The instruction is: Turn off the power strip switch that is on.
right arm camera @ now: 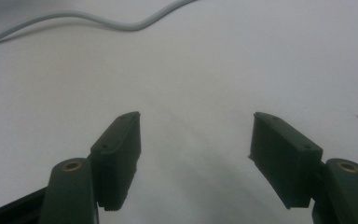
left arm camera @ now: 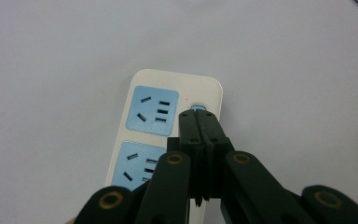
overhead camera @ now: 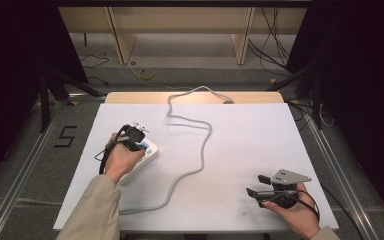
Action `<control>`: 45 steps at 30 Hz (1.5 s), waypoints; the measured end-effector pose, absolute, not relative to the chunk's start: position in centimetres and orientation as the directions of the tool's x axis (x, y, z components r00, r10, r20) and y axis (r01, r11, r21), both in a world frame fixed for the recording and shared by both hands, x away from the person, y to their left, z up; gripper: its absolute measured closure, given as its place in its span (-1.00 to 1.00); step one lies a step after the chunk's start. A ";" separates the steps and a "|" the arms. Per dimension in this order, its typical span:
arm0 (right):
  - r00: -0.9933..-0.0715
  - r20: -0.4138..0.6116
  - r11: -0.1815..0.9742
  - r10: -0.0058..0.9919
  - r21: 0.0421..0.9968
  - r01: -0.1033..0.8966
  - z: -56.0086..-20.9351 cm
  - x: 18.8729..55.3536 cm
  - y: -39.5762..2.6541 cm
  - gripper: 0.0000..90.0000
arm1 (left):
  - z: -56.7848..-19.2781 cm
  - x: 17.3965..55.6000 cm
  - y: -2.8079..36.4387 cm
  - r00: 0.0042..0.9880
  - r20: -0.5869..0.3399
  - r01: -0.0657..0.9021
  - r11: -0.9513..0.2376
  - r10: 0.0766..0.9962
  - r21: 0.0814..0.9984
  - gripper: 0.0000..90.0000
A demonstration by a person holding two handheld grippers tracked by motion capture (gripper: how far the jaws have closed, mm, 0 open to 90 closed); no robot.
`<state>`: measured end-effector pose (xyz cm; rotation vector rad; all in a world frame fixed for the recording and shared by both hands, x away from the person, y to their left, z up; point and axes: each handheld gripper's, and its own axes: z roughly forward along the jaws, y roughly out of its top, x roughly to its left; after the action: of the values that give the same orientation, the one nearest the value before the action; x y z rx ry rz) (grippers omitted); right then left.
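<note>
Bench (overhead camera: 260, 145): white top, wooden strip along the far edge.

Power strip (overhead camera: 147, 152): white, lies flat on the bench's left half, angled. High view: the left hand (overhead camera: 120, 160) and left claw (overhead camera: 135, 135) cover most of it; only the far end with a bit of blue shows. Left gripper view: strip (left arm camera: 212, 88) runs up from the bottom edge, near end cut off. Two blue socket faces seen; upper one (left arm camera: 151, 110) whole, lower one partly hidden behind the claw. A small blue button (left arm camera: 197, 108) sits beside the upper socket, near the strip's far end.

Left claw (left arm camera: 198, 116): clenched, jaws pressed flat together, nothing between them. The tips sit over the button and hide most of it; contact with it cannot be told.

Cord (overhead camera: 202, 150): grey, starts by the strip's near end, loops right across the bench middle, winds to the far edge and goes over it. Where it joins the strip is hidden under the sleeve (overhead camera: 95, 210). Right gripper view: a wavy stretch of cord (right arm camera: 98, 21) crosses the top, blurred.

Right claw (overhead camera: 254, 185): near-right part of the bench, in the right hand (overhead camera: 292, 210), pointing left, grey plate on top. Released: right gripper view shows the claw (right arm camera: 196, 135) with jaws wide apart, bare bench between them. Well apart from strip and cord.
</note>
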<state>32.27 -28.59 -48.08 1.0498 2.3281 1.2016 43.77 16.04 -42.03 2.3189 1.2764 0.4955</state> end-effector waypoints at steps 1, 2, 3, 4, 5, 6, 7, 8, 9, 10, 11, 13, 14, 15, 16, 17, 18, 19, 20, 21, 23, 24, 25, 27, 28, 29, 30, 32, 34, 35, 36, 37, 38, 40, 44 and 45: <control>-0.680 0.050 0.377 0.731 0.801 0.464 -48.1 32.3 -28.6 -0.24 | -42.0 43.8 16.0 0.512 0.095 0.696 -0.477 0.854 0.537 0.99; -0.680 0.049 0.378 0.731 0.801 0.464 -48.1 32.3 -28.6 -0.24 | -42.1 43.9 16.0 0.512 0.095 0.696 -0.477 0.854 0.536 0.99; -0.680 0.049 0.378 0.731 0.801 0.464 -48.1 32.3 -28.6 -0.24 | -42.1 43.9 16.0 0.512 0.095 0.697 -0.478 0.854 0.535 0.99; -0.680 0.049 0.378 0.731 0.801 0.465 -48.1 32.3 -28.6 -0.24 | -42.1 44.0 16.0 0.512 0.094 0.698 -0.477 0.854 0.534 0.99; -0.680 0.049 0.378 0.731 0.801 0.465 -48.1 32.3 -28.6 -0.24 | -42.1 44.0 15.9 0.509 0.092 0.699 -0.474 0.856 0.535 0.99; -0.680 0.050 0.378 0.731 0.801 0.465 -48.1 32.3 -28.6 -0.24 | -42.0 44.1 15.9 0.514 0.093 0.699 -0.479 0.853 0.531 0.99; -0.680 0.049 0.378 0.731 0.801 0.464 -48.1 32.3 -28.6 -0.24 | -42.0 44.1 15.9 0.514 0.093 0.699 -0.479 0.853 0.531 0.99; -0.680 0.049 0.378 0.731 0.801 0.464 -48.1 32.3 -28.6 -0.24 | -42.0 44.2 15.9 0.514 0.096 0.700 -0.481 0.853 0.528 0.99; -0.680 0.049 0.378 0.731 0.801 0.465 -48.1 32.3 -28.6 -0.24 | -42.0 44.2 15.9 0.513 0.095 0.700 -0.480 0.853 0.529 0.99; -0.680 0.049 0.378 0.731 0.801 0.465 -48.1 32.3 -28.6 -0.24 | -42.0 44.2 15.8 0.516 0.097 0.698 -0.483 0.851 0.528 0.99; -0.680 0.049 0.378 0.731 0.801 0.465 -48.1 32.3 -28.6 -0.24 | -41.9 44.3 15.8 0.517 0.096 0.698 -0.484 0.851 0.528 0.99; -0.680 0.050 0.378 0.731 0.801 0.465 -48.1 32.3 -28.6 -0.24 | -41.9 44.4 15.7 0.517 0.096 0.699 -0.484 0.851 0.526 0.99; -0.680 0.050 0.378 0.731 0.801 0.465 -48.1 32.3 -28.6 -0.24 | -41.9 44.5 15.7 0.518 0.095 0.699 -0.484 0.850 0.527 0.99; -0.680 0.050 0.378 0.731 0.801 0.465 -48.1 32.3 -28.6 -0.24 | -41.9 44.5 15.7 0.521 0.097 0.700 -0.489 0.848 0.521 0.99; -0.680 0.050 0.378 0.731 0.801 0.465 -48.1 32.3 -28.6 -0.24 | -41.9 44.6 15.6 0.519 0.096 0.701 -0.488 0.849 0.520 0.99; -0.682 0.049 0.379 0.730 0.802 0.463 -48.1 32.3 -28.6 -0.24 | -41.9 44.7 15.6 0.522 0.095 0.700 -0.489 0.848 0.520 0.99; -0.680 0.050 0.378 0.731 0.801 0.465 -48.1 32.3 -28.6 -0.24 | -41.9 44.7 15.5 0.521 0.094 0.702 -0.489 0.848 0.519 0.99; -0.680 0.050 0.378 0.731 0.801 0.465 -48.1 32.3 -28.6 -0.24 | -41.9 44.8 15.5 0.521 0.094 0.703 -0.488 0.849 0.517 0.99; -0.680 0.050 0.378 0.731 0.801 0.465 -48.1 32.3 -28.6 -0.24 | -42.0 44.8 15.4 0.518 0.090 0.705 -0.484 0.851 0.518 0.99; -0.680 0.050 0.378 0.731 0.801 0.465 -48.1 32.3 -28.6 -0.24 | -42.0 44.9 15.4 0.521 0.091 0.704 -0.487 0.849 0.517 0.99; -0.680 0.050 0.378 0.731 0.801 0.465 -48.1 32.3 -28.6 -0.24 | -42.0 45.0 15.3 0.522 0.091 0.705 -0.489 0.848 0.513 0.99; -0.680 0.050 0.378 0.731 0.801 0.465 -48.1 32.3 -28.6 -0.24 | -42.0 45.0 15.3 0.521 0.089 0.706 -0.487 0.849 0.515 0.99; -0.680 0.050 0.378 0.731 0.801 0.465 -48.1 32.3 -28.6 -0.24 | -42.0 45.1 15.3 0.524 0.091 0.705 -0.492 0.847 0.511 0.99; -0.681 0.049 0.379 0.731 0.801 0.464 -48.1 32.3 -28.6 -0.24 | -42.1 45.2 15.3 0.527 0.093 0.707 -0.497 0.845 0.503 0.99; -0.681 0.049 0.379 0.731 0.801 0.464 -48.1 32.3 -28.6 -0.24 | -42.2 45.2 15.2 0.524 0.092 0.710 -0.495 0.846 0.501 0.99; -0.681 0.049 0.379 0.731 0.800 0.465 -48.1 32.3 -28.6 -0.24 | -42.2 45.3 15.2 0.528 0.092 0.710 -0.498 0.844 0.498 0.99; -0.681 0.049 0.379 0.731 0.800 0.465 -48.1 32.3 -28.6 -0.24 | -42.3 45.3 15.2 0.528 0.092 0.711 -0.498 0.845 0.496 0.99; -0.681 0.048 0.380 0.731 0.800 0.464 -48.1 32.3 -28.6 -0.24 | -42.4 45.4 15.2 0.526 0.089 0.716 -0.497 0.846 0.491 0.99; -0.681 0.048 0.380 0.731 0.800 0.464 -48.1 32.3 -28.6 -0.24 | -42.5 45.5 15.2 0.527 0.088 0.717 -0.497 0.846 0.489 0.99; -0.681 0.048 0.380 0.731 0.801 0.464 -48.1 32.3 -28.6 -0.24 | -42.6 45.6 15.2 0.528 0.088 0.717 -0.499 0.845 0.486 0.99; -0.681 0.049 0.379 0.731 0.800 0.464 -48.1 32.3 -28.6 -0.24 | -42.6 45.6 15.1 0.527 0.087 0.719 -0.498 0.846 0.484 0.99; -0.681 0.049 0.379 0.731 0.800 0.464 -48.1 32.3 -28.6 -0.24 | -42.7 45.7 15.1 0.527 0.087 0.720 -0.499 0.845 0.482 0.99; -0.681 0.049 0.379 0.731 0.800 0.464 -48.1 32.3 -28.6 -0.24 | -42.7 45.7 15.1 0.526 0.085 0.722 -0.497 0.846 0.481 0.99; -0.681 0.048 0.380 0.731 0.800 0.464 -48.1 32.3 -28.6 -0.24 | -42.8 45.8 15.1 0.530 0.086 0.723 -0.503 0.844 0.473 0.99; -0.682 0.048 0.380 0.730 0.800 0.463 -48.1 32.3 -28.6 -0.24 | -43.0 46.0 15.0 0.529 0.083 0.726 -0.501 0.844 0.472 0.99; -0.682 0.047 0.380 0.730 0.800 0.463 -48.1 32.3 -28.6 -0.24 | -43.0 46.0 15.0 0.530 0.082 0.726 -0.502 0.844 0.470 0.99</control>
<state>32.29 -28.58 -48.10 1.0459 2.3307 1.1988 46.03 15.02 -42.99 2.3937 1.2908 0.4271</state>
